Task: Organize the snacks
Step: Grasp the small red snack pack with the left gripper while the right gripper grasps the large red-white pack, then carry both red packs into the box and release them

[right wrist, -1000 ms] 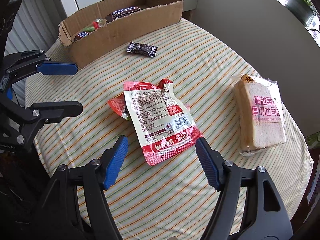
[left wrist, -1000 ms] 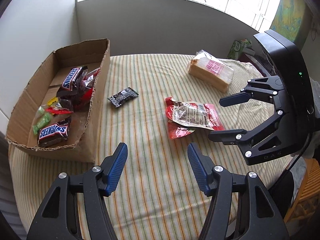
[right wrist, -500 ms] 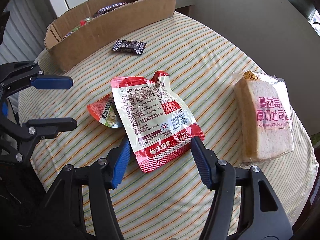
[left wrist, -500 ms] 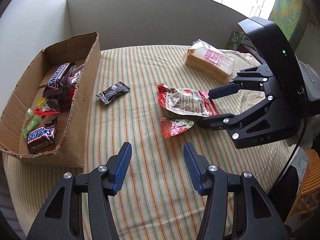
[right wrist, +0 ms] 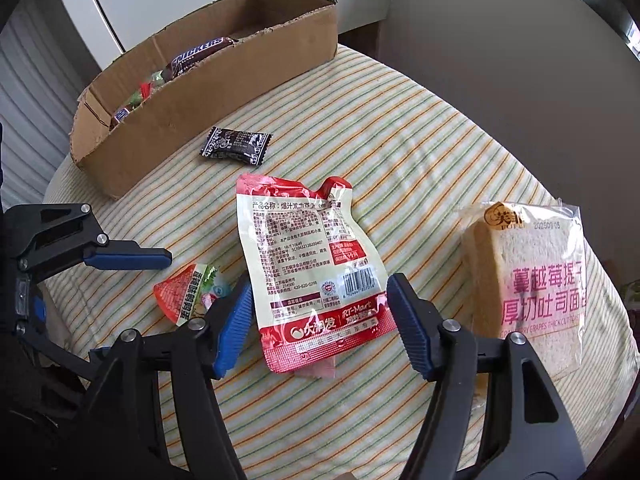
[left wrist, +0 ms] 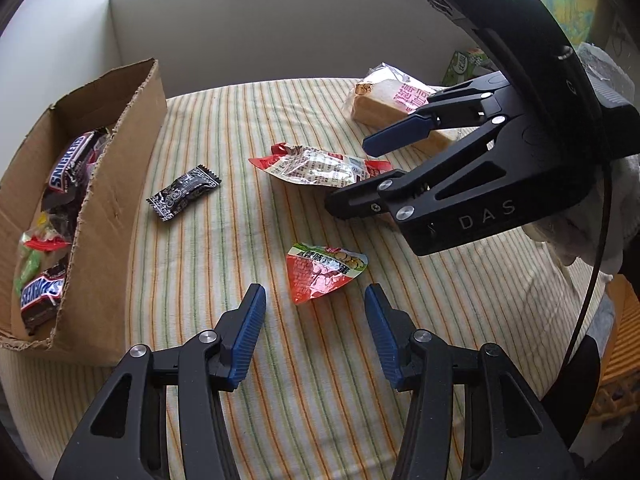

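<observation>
A red and white snack pouch (right wrist: 312,272) lies on the striped table; my right gripper (right wrist: 320,316) is open with its fingers on either side of the pouch's near end, also seen in the left wrist view (left wrist: 360,172). A small red triangular packet (left wrist: 320,276) lies just ahead of my open left gripper (left wrist: 314,320); it also shows in the right wrist view (right wrist: 188,292). A black candy wrapper (left wrist: 184,192) lies near the cardboard box (left wrist: 116,184), which holds Snickers bars (left wrist: 68,164) and several candies. A wrapped bread loaf (right wrist: 528,284) lies at the right.
The round table (left wrist: 280,380) has a striped cloth and drops off at its near and right edges. A grey wall (left wrist: 280,40) runs behind it. A green carton (left wrist: 464,64) stands beyond the bread.
Both grippers moved forward and down. The right gripper now straddles the pouch's end. The triangular packet now lies right in front of the left gripper.
</observation>
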Motion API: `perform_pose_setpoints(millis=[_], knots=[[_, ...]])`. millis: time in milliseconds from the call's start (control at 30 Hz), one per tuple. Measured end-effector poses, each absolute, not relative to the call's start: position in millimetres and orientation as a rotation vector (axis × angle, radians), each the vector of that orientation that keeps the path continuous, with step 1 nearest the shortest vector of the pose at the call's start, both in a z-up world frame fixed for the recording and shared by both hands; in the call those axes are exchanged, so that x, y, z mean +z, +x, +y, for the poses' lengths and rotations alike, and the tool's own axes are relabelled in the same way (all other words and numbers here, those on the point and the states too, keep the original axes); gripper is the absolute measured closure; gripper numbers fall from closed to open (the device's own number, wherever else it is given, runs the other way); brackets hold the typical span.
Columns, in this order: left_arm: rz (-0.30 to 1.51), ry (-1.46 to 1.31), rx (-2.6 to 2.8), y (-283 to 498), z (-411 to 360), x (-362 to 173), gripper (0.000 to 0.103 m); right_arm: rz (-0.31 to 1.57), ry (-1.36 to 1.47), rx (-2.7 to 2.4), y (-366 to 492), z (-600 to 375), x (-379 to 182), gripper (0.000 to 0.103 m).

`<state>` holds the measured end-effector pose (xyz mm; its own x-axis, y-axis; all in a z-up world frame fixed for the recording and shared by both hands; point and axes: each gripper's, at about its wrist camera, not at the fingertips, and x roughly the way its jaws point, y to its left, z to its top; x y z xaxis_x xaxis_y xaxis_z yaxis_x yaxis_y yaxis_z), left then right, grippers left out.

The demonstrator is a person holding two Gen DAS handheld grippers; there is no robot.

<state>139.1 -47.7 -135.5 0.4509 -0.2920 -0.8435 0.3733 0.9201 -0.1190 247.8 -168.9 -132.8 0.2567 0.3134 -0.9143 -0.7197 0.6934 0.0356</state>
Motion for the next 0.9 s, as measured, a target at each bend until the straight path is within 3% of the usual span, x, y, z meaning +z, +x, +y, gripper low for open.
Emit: perform_pose_setpoints(millis=[300,400,567,900], knots=[[1.011,0.073,-0.41,147,-47,-139,0.053,1.19,-0.368,0.774,287,-154,-146,0.028],[1.002,0.079,-0.411,148,-47,-141,0.057,1.178,-0.372,0.777,288,-151,-146,0.026],[0.991,0.085,-0.402,153,-48,-142,0.069,1.176,-0.374,0.757,284,-149,-145,0.034],[0.979,0.057,-0.39,152,-45,-139,0.07,1.189,-0.273,0.746,294,-173,-139,0.04]])
